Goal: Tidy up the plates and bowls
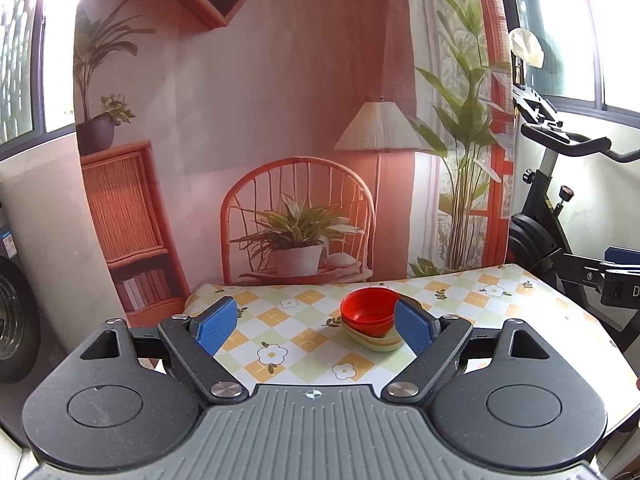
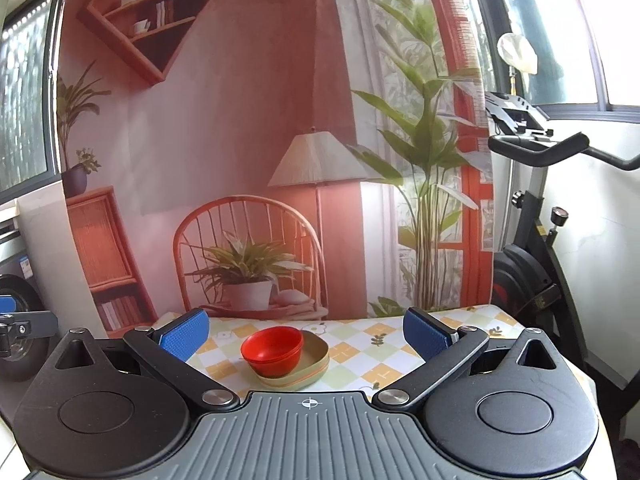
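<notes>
Your left gripper (image 1: 315,326) hangs above the near part of the table with its blue-padded fingers (image 1: 215,326) spread wide and nothing between them. Ahead of it and toward its right finger sits the stack of glossy red plastic bowls (image 1: 368,311), nested one inside another, resting in a pale green shallow plate with an orange line along its rim (image 1: 380,345). In the left wrist view the right blue pad overlaps the stack's edge, but you cannot tell whether it touches.

Your right gripper (image 2: 306,334) is likewise spread apart and empty. From it, the same red bowls (image 2: 273,350) lie ahead and a little left of centre, between the two fingers in the view, closer to the left pad. They sit at the left side of the pale green plate (image 2: 316,354).

The stack stands on a tablecloth of yellow, green and white checks printed with white flowers (image 1: 304,354). Behind the table hangs a printed backdrop of a pink room with a rattan chair, lamp and potted plants (image 1: 280,120). A black exercise bike (image 2: 532,248) stands off to the right of both grippers; the white lettering on its frame is too small and cut off to read. The sticker on the appliance at the far left is also illegible.
</notes>
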`<state>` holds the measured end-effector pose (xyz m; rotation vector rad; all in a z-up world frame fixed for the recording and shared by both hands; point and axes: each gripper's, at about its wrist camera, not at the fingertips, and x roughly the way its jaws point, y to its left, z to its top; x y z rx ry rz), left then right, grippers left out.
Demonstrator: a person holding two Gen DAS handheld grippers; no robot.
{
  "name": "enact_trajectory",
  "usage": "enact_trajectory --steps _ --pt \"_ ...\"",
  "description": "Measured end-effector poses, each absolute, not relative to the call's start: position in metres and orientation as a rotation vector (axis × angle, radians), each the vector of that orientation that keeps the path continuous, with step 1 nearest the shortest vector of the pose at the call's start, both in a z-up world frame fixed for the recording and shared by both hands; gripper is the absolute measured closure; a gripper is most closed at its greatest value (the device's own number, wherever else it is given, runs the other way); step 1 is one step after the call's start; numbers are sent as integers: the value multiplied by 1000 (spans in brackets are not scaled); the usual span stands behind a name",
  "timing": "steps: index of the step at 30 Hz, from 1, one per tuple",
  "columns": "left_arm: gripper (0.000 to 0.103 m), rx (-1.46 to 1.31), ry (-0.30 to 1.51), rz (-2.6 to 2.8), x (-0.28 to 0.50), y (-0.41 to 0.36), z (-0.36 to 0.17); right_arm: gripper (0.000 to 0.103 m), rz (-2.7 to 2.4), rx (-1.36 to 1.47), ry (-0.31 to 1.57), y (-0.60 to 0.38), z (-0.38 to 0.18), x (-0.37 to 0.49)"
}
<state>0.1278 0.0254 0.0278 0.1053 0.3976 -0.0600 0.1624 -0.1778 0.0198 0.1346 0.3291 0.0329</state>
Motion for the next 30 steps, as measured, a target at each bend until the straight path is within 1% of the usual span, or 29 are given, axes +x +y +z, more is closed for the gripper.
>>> enact_trajectory --steps 15,30 --pt "16 74 346 -46 100 38 40 0 31 131 282 -175 40 125" --pt "16 76 316 -47 88 36 45 0 26 114 260 -173 52 110"
